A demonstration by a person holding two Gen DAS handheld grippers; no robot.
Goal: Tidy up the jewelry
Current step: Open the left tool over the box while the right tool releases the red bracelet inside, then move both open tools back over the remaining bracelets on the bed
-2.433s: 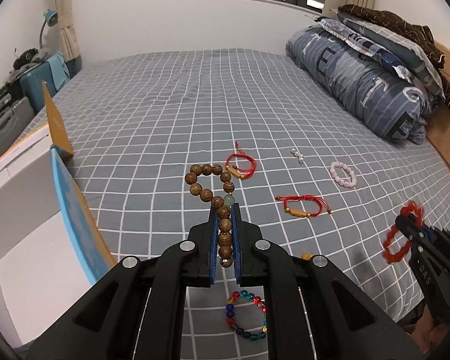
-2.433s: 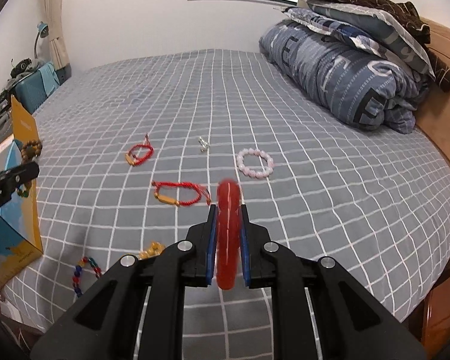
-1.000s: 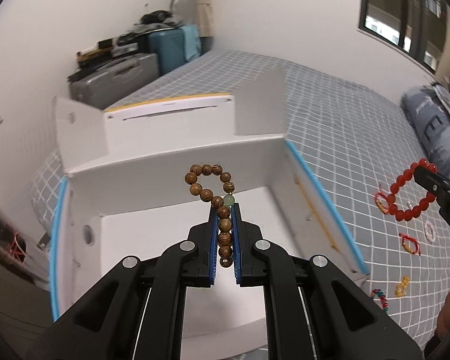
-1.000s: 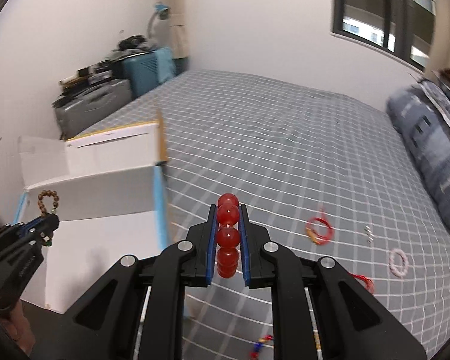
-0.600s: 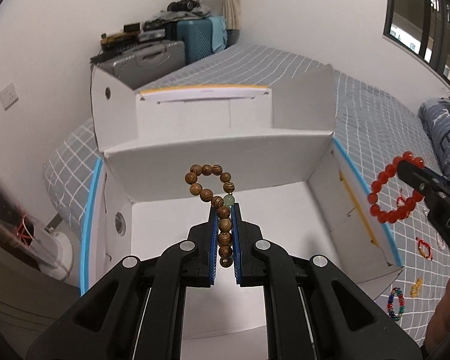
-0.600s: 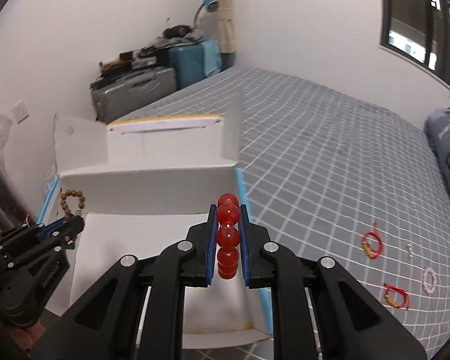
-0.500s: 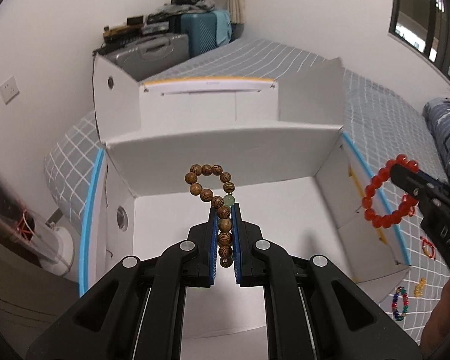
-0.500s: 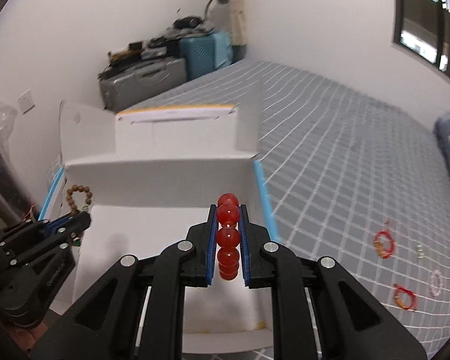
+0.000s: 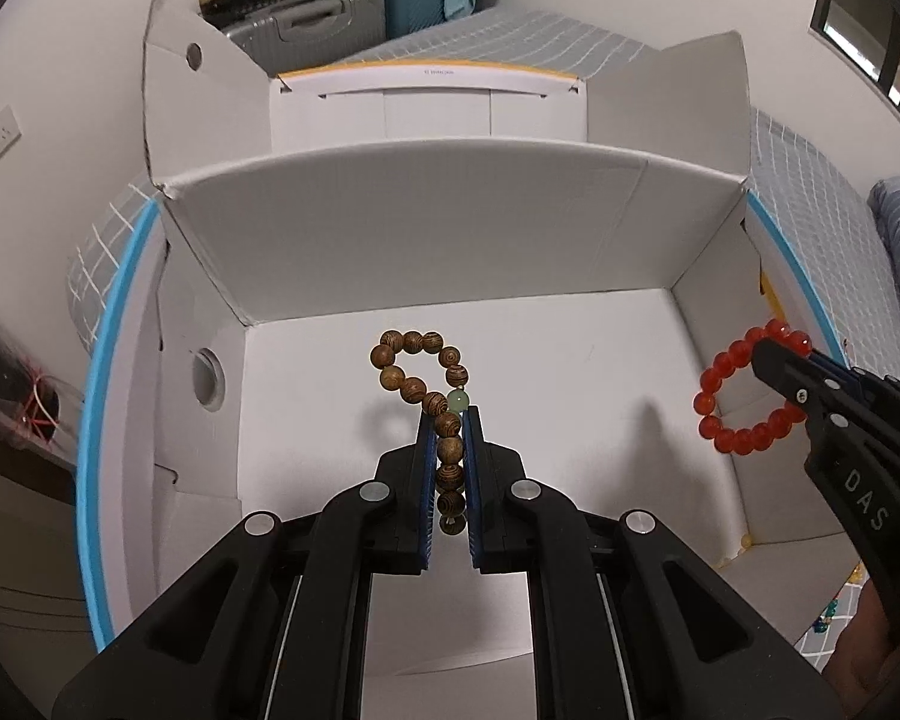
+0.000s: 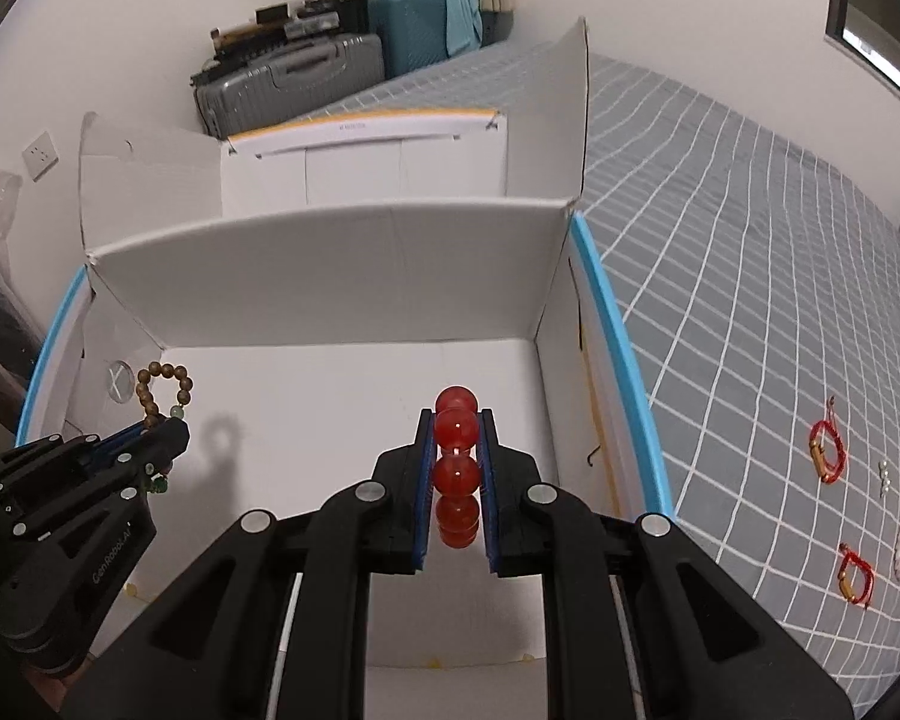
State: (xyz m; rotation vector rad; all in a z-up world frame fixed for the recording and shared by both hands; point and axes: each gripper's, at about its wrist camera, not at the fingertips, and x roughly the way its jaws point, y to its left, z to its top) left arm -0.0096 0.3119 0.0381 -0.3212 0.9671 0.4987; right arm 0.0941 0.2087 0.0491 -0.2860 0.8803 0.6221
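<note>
the wooden bead bracelet (image 9: 426, 381) is clamped in the closed jaws of the left gripper (image 9: 448, 438), a run of beads pinched between the blue pads while the rest stands up as a loop just beyond the tips, so that it can be carried without slipping. the red bead bracelet (image 10: 456, 468) is gripped in the same way by the closed jaws of the right gripper (image 10: 456, 456), its beads stacked in line between the pads. both jaws are pointed steeply down into the open white cardboard box (image 9: 480, 240), whose bare floor lies directly beyond and below the tips; the bracelets are judged to be held over it for dropping, which has not yet been done. the box is seen with its flaps folded outward and a blue edge along its sides, and it is set on a bed with a grey checked cover (image 10: 750, 228). to the right of the right jaws, well apart, several small bracelets (image 10: 828, 450) are left on the cover. beyond the box, suitcases (image 10: 306, 78) are stacked against a white wall.
</note>
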